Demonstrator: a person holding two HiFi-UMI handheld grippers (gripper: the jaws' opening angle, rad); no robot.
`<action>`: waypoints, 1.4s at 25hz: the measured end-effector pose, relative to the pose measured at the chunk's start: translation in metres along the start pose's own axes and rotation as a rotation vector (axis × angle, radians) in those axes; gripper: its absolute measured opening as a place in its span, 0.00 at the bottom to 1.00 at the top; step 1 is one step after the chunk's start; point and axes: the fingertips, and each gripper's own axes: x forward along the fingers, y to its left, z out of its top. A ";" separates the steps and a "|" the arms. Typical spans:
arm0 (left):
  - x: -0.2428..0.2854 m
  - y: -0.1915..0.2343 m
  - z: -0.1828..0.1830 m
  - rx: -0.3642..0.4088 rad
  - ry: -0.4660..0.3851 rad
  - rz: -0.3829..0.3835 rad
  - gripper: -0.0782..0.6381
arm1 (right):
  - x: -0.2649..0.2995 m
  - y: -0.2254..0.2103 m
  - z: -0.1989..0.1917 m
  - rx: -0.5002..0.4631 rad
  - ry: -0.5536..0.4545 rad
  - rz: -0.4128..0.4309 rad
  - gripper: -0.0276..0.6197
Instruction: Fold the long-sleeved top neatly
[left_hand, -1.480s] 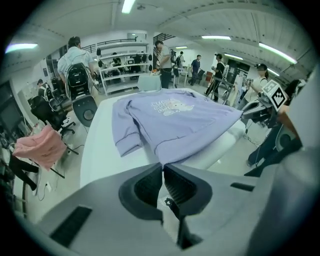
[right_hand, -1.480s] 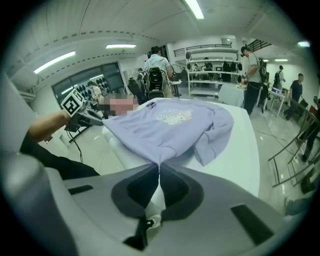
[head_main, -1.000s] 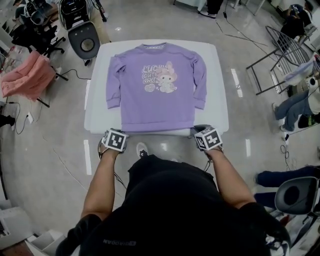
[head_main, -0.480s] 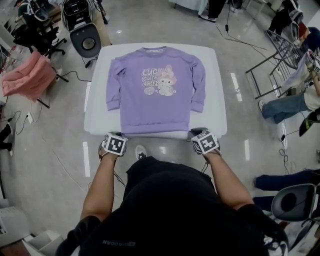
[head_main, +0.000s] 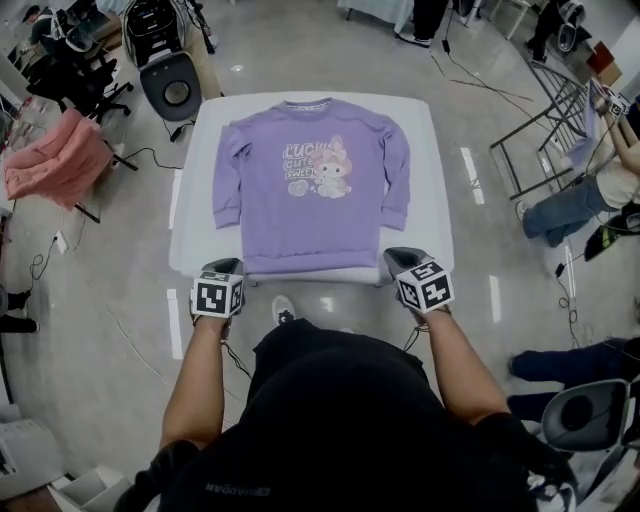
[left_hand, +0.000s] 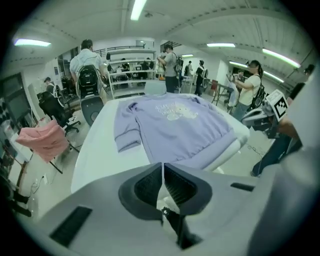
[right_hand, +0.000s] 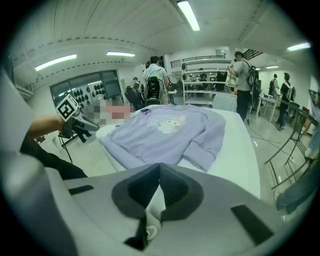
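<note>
I stand at the near edge of a white bench (head_main: 440, 190), looking steeply down at it. A purple long-sleeved top (head_main: 310, 200) lies spread flat on the bench, front up. Its collar is at the bench's far edge and its hem runs along the near edge, closest to me. Both sleeves lie down along the body with their cuffs toward the near edge, and a pale cartoon print with lettering sits on the chest. I hold my left gripper (head_main: 224, 266) just off the bench's near edge, by the hem's left corner. My right gripper (head_main: 400, 257) is just off the same edge, by the hem's right corner. Both point down and toward the bench. The left fingers (left_hand: 146, 187) are pressed together at their tips with nothing between them, and the hem lies just beyond them, untouched. The right fingers (right_hand: 176, 192) are likewise pressed together and empty, with the hem and one cuff ahead of them. Left of the bench, a pink cloth (head_main: 55, 150) hangs over a stand on the grey floor (head_main: 100, 320). Beyond the bench's far-left corner stands a black chair (head_main: 172, 85). Right of the bench, well apart from it, a person (head_main: 585, 195) sits.
</note>
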 end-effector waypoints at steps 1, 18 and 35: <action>-0.001 0.001 0.010 -0.015 -0.034 -0.010 0.13 | 0.001 -0.003 0.002 0.005 -0.005 -0.013 0.05; 0.046 0.032 0.091 0.199 -0.030 -0.176 0.13 | 0.041 -0.080 0.021 0.234 0.000 -0.340 0.17; 0.075 0.024 0.117 0.193 -0.008 -0.206 0.13 | 0.027 -0.156 0.011 0.346 -0.001 -0.378 0.08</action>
